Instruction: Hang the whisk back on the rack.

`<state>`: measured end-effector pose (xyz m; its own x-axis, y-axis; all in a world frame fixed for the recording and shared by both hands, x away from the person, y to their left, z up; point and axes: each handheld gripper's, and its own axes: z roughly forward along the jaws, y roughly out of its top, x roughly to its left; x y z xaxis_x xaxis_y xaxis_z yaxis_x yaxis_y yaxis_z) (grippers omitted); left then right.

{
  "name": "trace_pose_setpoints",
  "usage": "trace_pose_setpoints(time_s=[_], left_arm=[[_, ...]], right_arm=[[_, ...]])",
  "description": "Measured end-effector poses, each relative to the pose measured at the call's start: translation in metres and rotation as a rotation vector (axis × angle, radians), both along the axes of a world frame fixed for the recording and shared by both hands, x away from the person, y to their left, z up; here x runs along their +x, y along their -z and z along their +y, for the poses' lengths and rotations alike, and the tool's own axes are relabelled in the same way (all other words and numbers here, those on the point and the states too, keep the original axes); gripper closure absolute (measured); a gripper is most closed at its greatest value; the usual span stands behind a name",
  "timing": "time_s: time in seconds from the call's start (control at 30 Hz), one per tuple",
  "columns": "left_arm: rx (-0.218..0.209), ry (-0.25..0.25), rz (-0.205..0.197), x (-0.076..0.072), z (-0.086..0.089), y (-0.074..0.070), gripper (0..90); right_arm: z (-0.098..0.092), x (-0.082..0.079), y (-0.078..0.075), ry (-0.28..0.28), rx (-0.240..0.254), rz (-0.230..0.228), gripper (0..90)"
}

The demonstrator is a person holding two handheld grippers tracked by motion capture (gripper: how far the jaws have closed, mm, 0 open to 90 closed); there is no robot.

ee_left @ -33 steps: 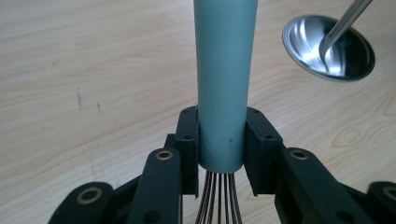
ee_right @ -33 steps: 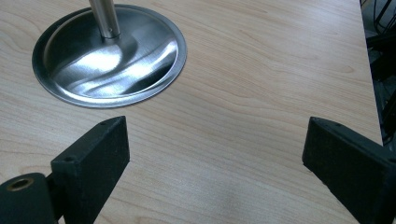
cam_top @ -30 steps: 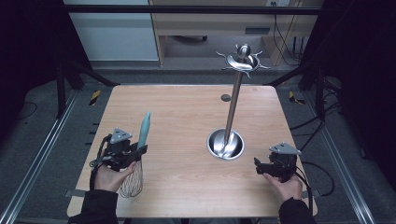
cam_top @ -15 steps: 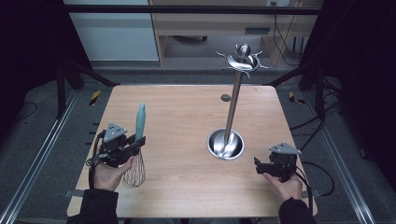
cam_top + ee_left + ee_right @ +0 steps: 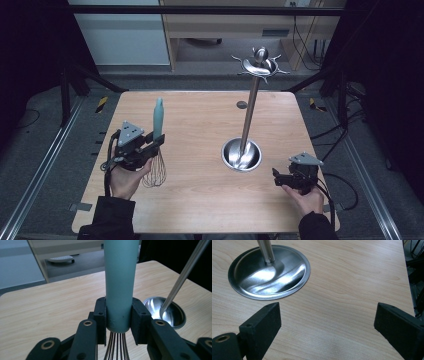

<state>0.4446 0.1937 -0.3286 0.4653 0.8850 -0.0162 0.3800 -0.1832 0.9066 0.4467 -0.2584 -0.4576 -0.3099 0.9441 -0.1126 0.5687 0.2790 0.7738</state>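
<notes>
A whisk [image 5: 158, 122] with a pale teal handle and a wire head stands nearly upright at the table's left. My left gripper [image 5: 150, 146] is shut on the lower end of its handle [image 5: 120, 287], wires hanging below the jaws. A steel utensil stand [image 5: 250, 115] rises from a round dish base [image 5: 241, 155] right of centre, with hooks at its top [image 5: 259, 65]. My right gripper [image 5: 280, 176] rests open near the front right edge, nothing between its fingers [image 5: 262, 322]; the stand's base [image 5: 269, 272] lies just ahead of it.
A small dark round spot [image 5: 242, 105] marks the wooden table [image 5: 200, 195] behind the stand. Metal rails run along both sides of the table. A cabinet and shelves stand beyond the far edge.
My left gripper has moved left and tilted the whisk from a rightward lean to nearly upright. The right gripper has stayed still.
</notes>
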Motion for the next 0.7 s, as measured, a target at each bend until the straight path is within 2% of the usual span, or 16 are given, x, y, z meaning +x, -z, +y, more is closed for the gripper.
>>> trace_pose_setpoints(time_s=[0.23,0.43,0.7], left_arm=[[-0.013,0.030,-0.018,0.002,-0.014,-0.009,69.4],[-0.012,0.081,-0.038,0.001,-0.029,-0.016,69.3],[-0.011,0.099,-0.063,0.002,-0.046,-0.027,69.3]], right_arm=[[0.000,0.000,0.000,-0.001,0.002,0.000,7.4],[0.000,0.000,0.000,-0.001,0.002,-0.002,7.4],[0.000,0.000,0.000,0.001,0.004,0.001,7.4]])
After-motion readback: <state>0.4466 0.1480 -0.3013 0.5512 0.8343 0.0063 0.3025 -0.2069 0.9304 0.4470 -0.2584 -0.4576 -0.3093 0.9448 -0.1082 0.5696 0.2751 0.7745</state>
